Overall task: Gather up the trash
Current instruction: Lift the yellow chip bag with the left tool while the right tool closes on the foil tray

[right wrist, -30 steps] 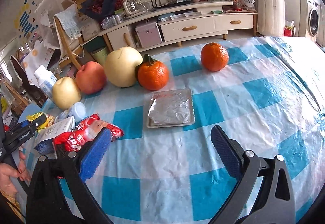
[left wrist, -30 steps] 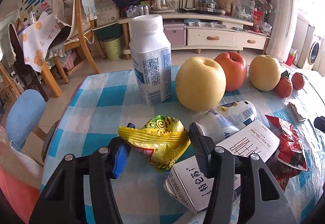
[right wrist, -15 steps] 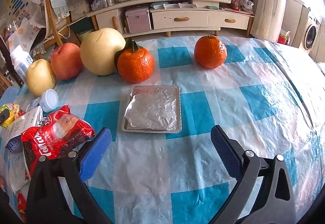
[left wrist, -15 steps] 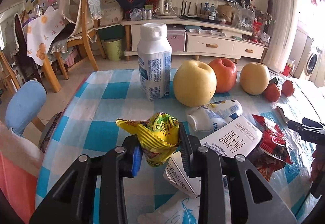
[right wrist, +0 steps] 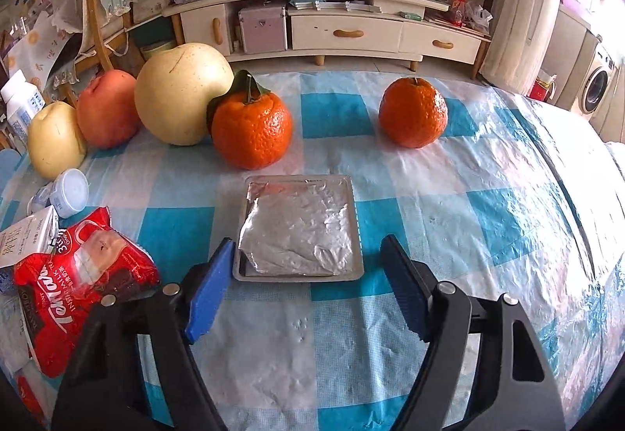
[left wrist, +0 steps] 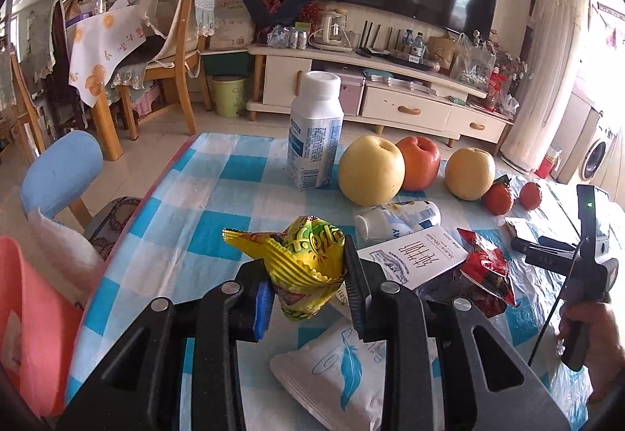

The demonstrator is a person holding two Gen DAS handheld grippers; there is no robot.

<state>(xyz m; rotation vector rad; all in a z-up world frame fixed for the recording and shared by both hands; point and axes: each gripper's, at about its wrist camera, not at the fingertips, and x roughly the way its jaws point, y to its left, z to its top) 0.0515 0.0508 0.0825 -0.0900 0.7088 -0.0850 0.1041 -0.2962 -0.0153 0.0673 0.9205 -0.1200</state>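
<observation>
My left gripper (left wrist: 308, 298) is shut on a crumpled yellow snack wrapper (left wrist: 302, 267) and holds it above the checked tablecloth (left wrist: 218, 189). Below it lie a white carton (left wrist: 414, 259), a fallen small bottle (left wrist: 398, 222), a red wrapper (left wrist: 486, 271) and a white feather-print packet (left wrist: 340, 376). My right gripper (right wrist: 304, 282) is open and empty, its jaws either side of the near edge of a silver foil packet (right wrist: 299, 228). The red wrapper also shows in the right wrist view (right wrist: 82, 267), left of the gripper.
Pears, an apple and two oranges (right wrist: 252, 130) (right wrist: 412, 116) stand in a row behind the trash, with an upright white bottle (left wrist: 314, 136). A blue chair (left wrist: 58, 169) and a pink object (left wrist: 31, 333) sit off the table's left edge.
My left gripper closed on the yellow wrapper and lifted it off the table. My right gripper moved forward toward the foil packet and stayed open.
</observation>
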